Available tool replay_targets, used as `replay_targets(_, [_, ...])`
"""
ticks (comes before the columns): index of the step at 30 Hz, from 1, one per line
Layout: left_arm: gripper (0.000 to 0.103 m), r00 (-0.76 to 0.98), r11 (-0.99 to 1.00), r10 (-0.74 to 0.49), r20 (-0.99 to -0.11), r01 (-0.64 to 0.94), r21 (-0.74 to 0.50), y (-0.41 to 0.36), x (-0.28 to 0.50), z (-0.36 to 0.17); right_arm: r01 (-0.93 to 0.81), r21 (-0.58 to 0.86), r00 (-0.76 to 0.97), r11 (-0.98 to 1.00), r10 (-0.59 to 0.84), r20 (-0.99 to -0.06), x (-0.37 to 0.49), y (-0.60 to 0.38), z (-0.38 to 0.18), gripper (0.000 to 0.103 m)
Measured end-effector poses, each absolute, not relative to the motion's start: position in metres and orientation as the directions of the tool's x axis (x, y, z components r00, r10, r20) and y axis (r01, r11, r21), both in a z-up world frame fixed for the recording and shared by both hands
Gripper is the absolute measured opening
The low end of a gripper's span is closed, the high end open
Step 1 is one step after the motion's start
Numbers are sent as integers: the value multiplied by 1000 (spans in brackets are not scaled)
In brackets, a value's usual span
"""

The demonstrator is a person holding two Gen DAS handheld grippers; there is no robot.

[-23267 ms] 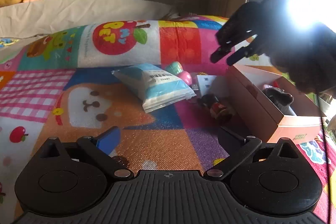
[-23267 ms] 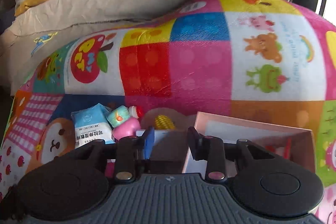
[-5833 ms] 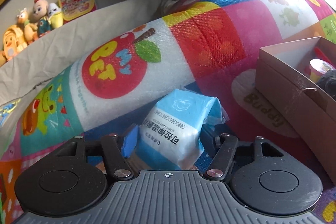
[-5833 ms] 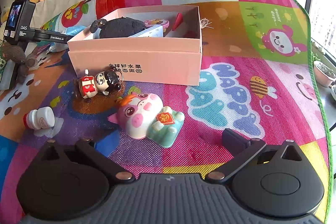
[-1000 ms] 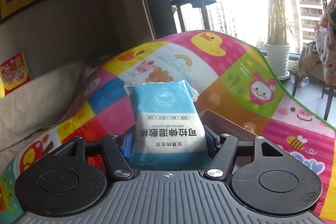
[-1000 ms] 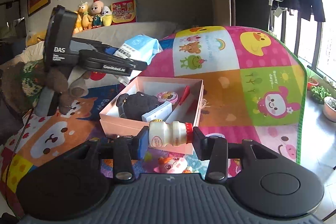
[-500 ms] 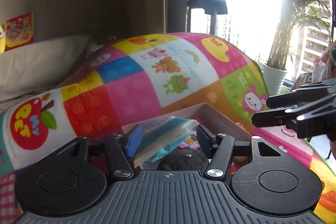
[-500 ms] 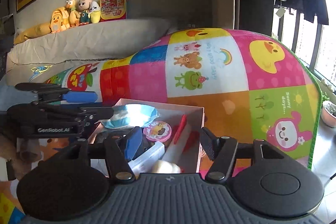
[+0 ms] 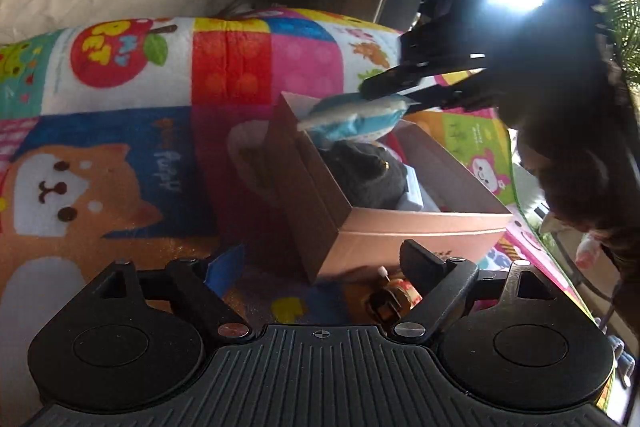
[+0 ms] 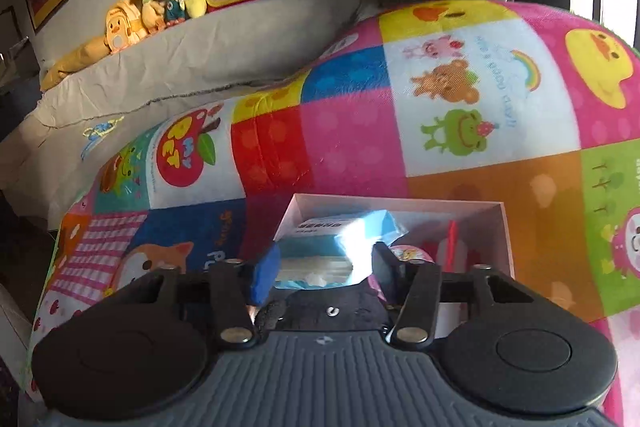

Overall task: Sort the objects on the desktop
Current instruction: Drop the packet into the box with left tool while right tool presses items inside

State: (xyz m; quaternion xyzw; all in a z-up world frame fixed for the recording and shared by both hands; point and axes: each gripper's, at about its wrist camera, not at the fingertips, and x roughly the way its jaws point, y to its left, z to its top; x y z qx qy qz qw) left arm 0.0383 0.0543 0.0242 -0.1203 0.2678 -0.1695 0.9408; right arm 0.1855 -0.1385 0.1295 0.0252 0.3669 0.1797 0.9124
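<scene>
Right tongs [image 10: 322, 269] are closing on the blue-and-white wipes pack [image 9: 354, 117], which sits between the pads above the pink cardboard box [image 9: 420, 227]; from the left wrist view the dark fingers pinch one end of the pack while its other end sticks out over the box's far corner. There's black print on the pack's white label but I can't read it at this angle. My left tongs [image 9: 320, 263] are spreading apart with nothing between them, hanging just short of the box's near corner. Inside the box I can make out a dark plush toy [image 9: 360, 171] under the pack. A little figurine [image 9: 394, 301] lies on the play mat [image 9: 120, 167] just in front of the box. Mat writing I can read: "PET" on the red apple [image 10: 184, 151].
</scene>
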Motion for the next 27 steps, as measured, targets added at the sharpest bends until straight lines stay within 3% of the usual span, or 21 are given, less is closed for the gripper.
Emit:
replay_targets(1, [94, 799, 912, -390, -458, 265, -313, 53, 35, 24, -294, 164, 661, 942, 324, -677, 194, -131, 124, 33])
replay_targets(5, [94, 800, 910, -397, -450, 282, -302, 53, 28, 20, -252, 75, 719, 965, 239, -653, 215, -116, 109, 34])
replay_targets(13, [95, 799, 903, -409, -441, 284, -322, 55, 26, 18, -222, 269, 547, 937, 348, -762, 206, -144, 101, 34])
replay_targets(27, [96, 791, 906, -401, -461, 269, -328, 55, 30, 14, -215, 230, 494, 949, 309, -813, 220, -139, 77, 36])
